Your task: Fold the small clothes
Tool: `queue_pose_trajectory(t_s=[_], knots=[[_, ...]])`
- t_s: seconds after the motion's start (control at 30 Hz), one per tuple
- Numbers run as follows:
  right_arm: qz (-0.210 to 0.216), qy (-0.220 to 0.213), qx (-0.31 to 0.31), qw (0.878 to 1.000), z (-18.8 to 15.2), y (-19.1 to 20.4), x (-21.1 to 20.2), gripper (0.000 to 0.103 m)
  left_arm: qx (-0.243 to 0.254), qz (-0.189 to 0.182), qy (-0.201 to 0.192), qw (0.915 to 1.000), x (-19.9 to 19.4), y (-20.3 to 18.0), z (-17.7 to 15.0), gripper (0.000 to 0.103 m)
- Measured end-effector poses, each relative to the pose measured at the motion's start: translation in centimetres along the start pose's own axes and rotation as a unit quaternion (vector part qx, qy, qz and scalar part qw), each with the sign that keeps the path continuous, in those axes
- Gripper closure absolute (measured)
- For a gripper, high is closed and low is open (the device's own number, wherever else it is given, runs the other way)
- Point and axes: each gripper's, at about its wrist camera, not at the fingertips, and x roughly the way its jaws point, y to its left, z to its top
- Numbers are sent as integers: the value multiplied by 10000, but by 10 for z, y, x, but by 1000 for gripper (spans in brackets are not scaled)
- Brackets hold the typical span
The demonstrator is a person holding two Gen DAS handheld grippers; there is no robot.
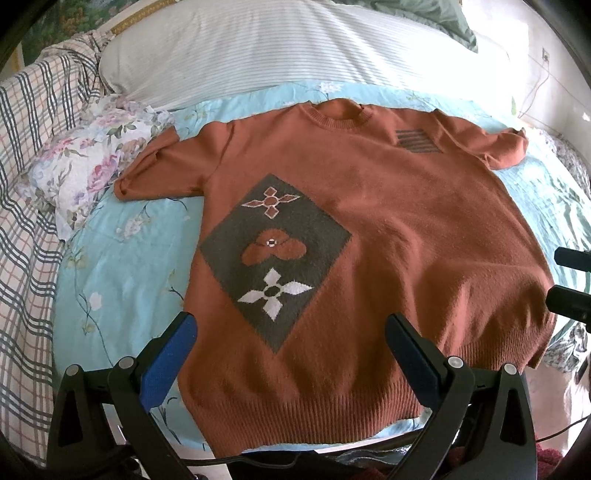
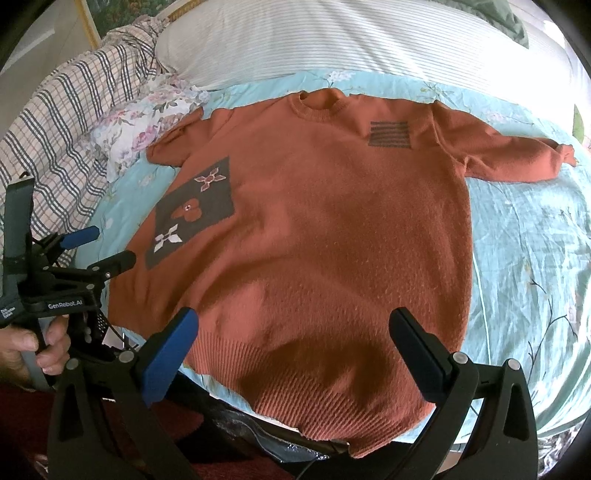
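Observation:
A rust-orange knit sweater (image 1: 388, 229) lies flat, front up, on a light blue floral sheet (image 1: 110, 258), hem toward me, both sleeves spread out. It has a dark diamond patch with flower motifs (image 1: 273, 254) and a striped patch near the chest. My left gripper (image 1: 291, 325) is open and empty above the hem's left half. My right gripper (image 2: 295, 321) is open and empty above the hem's right half of the sweater (image 2: 332, 229). The left gripper also shows in the right wrist view (image 2: 101, 247), open, at the sweater's left edge.
A white striped pillow (image 1: 277, 51) lies beyond the collar. A floral pillow (image 1: 88, 162) and a plaid blanket (image 1: 29, 184) lie to the left. The bed's near edge (image 2: 258, 417) runs just under the hem. A green cloth (image 1: 436, 18) lies at the back right.

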Motion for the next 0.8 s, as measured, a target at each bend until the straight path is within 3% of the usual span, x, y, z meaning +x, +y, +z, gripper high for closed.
queue_pose_trajectory(t_s=[0.13, 0.27, 0.4, 0.8], knots=[[151, 121, 168, 9997, 1, -3, 1, 0, 51, 56, -53, 10000, 4, 1, 2, 1], [-467, 19, -218, 9987, 1, -4, 7, 0, 60, 44, -63, 10000, 10, 2, 5, 1], [-327, -135, 14, 9994, 5, -18, 6, 0, 79, -2, 74, 9999, 18, 1, 10, 1], [-329, -1066, 1172, 9868, 34, -133, -21, 1, 8, -64, 374, 9993, 49, -2, 34, 1]])
